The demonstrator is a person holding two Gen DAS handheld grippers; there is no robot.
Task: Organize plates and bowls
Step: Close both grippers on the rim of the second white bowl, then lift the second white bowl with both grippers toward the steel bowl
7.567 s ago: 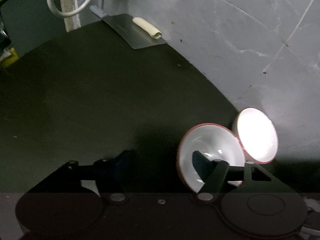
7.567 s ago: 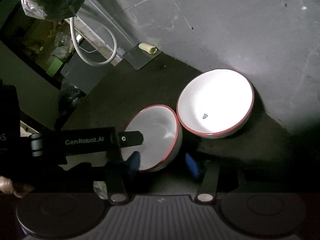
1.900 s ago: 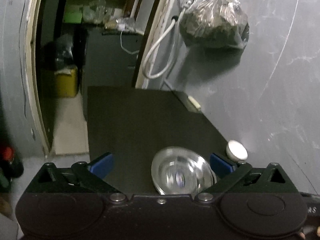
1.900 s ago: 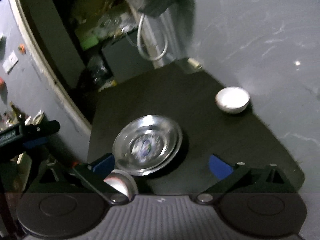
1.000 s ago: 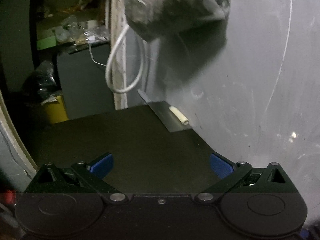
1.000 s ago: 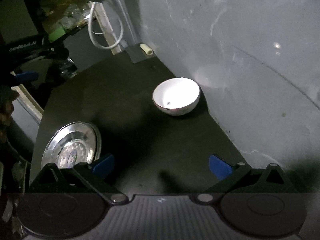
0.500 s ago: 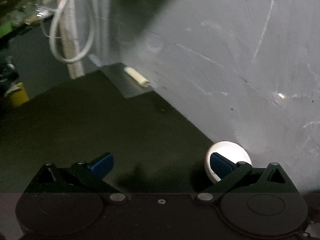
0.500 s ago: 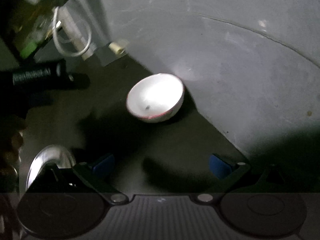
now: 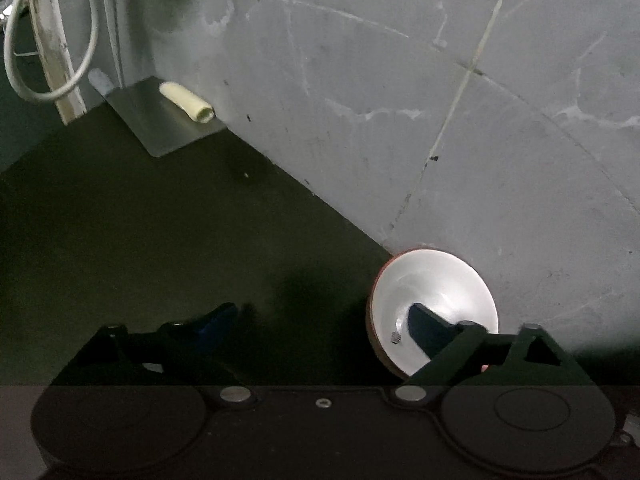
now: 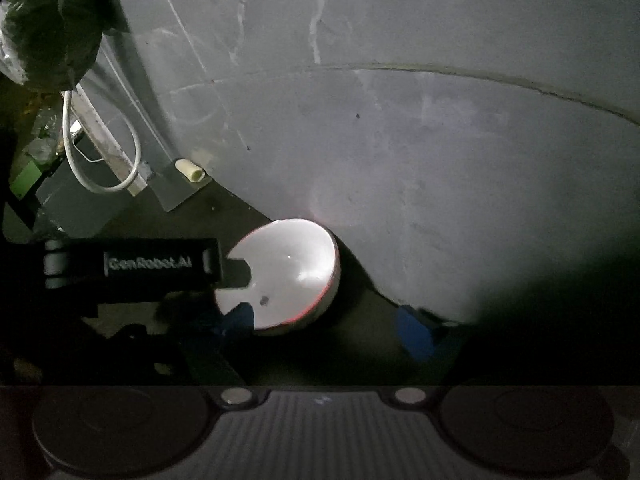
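A white bowl with a red rim point(image 9: 434, 292) sits on the dark counter against the grey wall. It also shows in the right wrist view point(image 10: 288, 272). My left gripper point(image 9: 320, 320) is open; its right finger point(image 9: 428, 330) reaches inside the bowl and its left finger point(image 9: 212, 320) is over the counter to the left, outside the bowl. My right gripper point(image 10: 328, 328) is open and empty, just in front of the bowl, with its left fingertip point(image 10: 240, 318) at the bowl's near rim. The left gripper's black body point(image 10: 148, 264) shows to the bowl's left.
A metal cleaver with a cream handle point(image 9: 168, 116) leans on the wall at the counter's far end. A white hose loop point(image 9: 52, 40) hangs beside it. A dark filled plastic bag point(image 10: 52, 36) hangs above. The grey wall point(image 9: 440, 100) runs close on the right.
Both grippers have moved down and closer to the bowl. My left gripper's right finger now reaches inside the bowl. The steel plate has left the right wrist view.
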